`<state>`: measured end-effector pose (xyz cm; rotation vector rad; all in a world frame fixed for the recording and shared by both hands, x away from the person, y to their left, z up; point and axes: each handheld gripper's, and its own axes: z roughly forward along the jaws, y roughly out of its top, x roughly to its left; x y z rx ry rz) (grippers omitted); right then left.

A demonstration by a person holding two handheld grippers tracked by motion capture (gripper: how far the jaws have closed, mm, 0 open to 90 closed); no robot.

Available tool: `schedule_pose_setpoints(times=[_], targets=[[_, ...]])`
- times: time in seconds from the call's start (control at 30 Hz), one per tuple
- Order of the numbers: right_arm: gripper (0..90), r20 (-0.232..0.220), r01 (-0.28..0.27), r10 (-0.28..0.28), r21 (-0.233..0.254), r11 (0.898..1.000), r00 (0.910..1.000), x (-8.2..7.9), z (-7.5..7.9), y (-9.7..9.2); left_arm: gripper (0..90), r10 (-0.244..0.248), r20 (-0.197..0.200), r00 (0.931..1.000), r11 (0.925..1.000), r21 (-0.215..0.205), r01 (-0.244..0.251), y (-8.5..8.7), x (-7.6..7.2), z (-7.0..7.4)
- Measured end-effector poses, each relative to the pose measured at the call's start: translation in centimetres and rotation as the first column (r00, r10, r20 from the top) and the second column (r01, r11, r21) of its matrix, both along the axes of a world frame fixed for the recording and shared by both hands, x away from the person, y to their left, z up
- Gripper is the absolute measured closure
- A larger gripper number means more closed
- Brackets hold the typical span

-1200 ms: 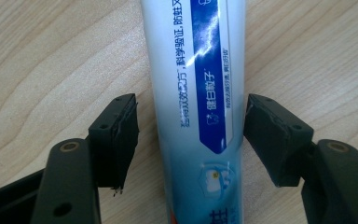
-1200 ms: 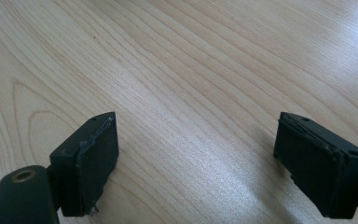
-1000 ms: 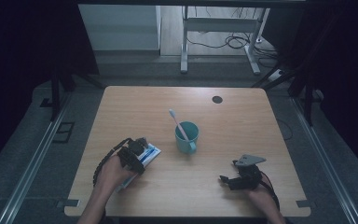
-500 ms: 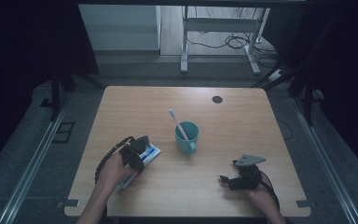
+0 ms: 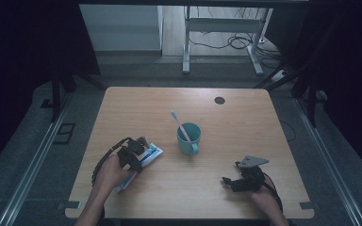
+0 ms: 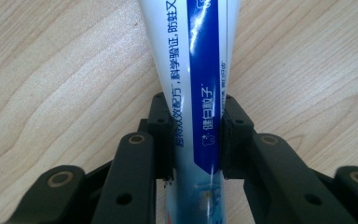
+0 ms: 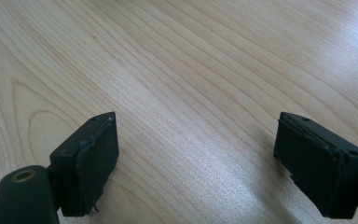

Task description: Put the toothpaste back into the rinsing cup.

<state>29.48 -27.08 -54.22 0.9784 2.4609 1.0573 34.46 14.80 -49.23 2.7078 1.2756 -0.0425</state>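
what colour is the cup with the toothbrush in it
Teal plastic cup, clearest in the high view.

Toothbrush (image 5: 179,123) in cup (image 5: 189,138) mid-table, toothpaste tube (image 5: 143,156) left of it on table (image 5: 245,127).

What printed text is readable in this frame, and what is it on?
"健白撒子", white on the blue band of the toothpaste tube, left gripper view; last characters uncertain.
"科学验证, 防蛀" in blue on the tube's white side; the characters below it blur.
Small print along the tube's right edge: too small to read.
Cup, toothbrush: no text.
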Motion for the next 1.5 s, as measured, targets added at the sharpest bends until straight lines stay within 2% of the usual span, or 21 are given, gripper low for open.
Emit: schedule_pose_setpoints(times=[0.03,0.37,0.63,0.8,0.9,1.07,1.17,1.33,1.5], targets=[[13.7,0.0,0.0,0.0,0.0,1.0,1.0,0.0,0.0,0.0,70.7,0.01,0.008,0.9999,0.9999,-0.012,-0.01,0.0,-0.1,0.0],[13.8,0.0,0.0,0.0,0.0,1.0,1.0,0.0,0.0,0.0,71.1,-0.007,0.063,0.998,0.9974,-0.072,0.012,0.3,-0.7,0.7],[13.8,0.0,0.0,0.0,0.0,1.0,1.0,0.0,0.0,0.0,71.2,-0.023,0.13,0.9912,0.9902,-0.134,0.04,0.4,-1.0,2.1],[13.8,0.0,0.0,0.0,0.0,1.0,1.0,0.0,0.0,0.0,71.2,-0.034,0.157,0.987,0.9847,-0.163,0.06,0.3,-1.2,2.7],[13.8,0.0,0.0,0.0,0.0,1.0,1.0,0.0,0.0,0.0,71.2,-0.038,0.179,0.9831,0.9813,-0.179,0.07,0.2,-1.4,3.1],[13.8,0.0,0.0,0.0,0.0,1.0,1.0,0.0,0.0,0.0,71.4,-0.038,0.23,0.9724,0.9714,-0.22,0.09,0.2,-1.6,3.9],[13.8,0.002,-0.002,0.002,-0.001,1.0,1.0,0.0,0.0,0.0,71.4,-0.033,0.248,0.9682,0.9638,-0.248,0.097,0.2,-1.7,4.3],[13.8,0.003,-0.003,0.003,-0.001,1.0,1.0,0.0,0.0,0.0,71.4,-0.032,0.28,0.9594,0.9559,-0.272,0.111,0.2,-1.8,4.9],[13.8,0.003,-0.003,0.003,-0.002,1.0,1.0,0.0,0.0,0.0,71.4,-0.03,0.319,0.9472,0.9486,-0.29,0.128,0.0,-1.9,5.5]])
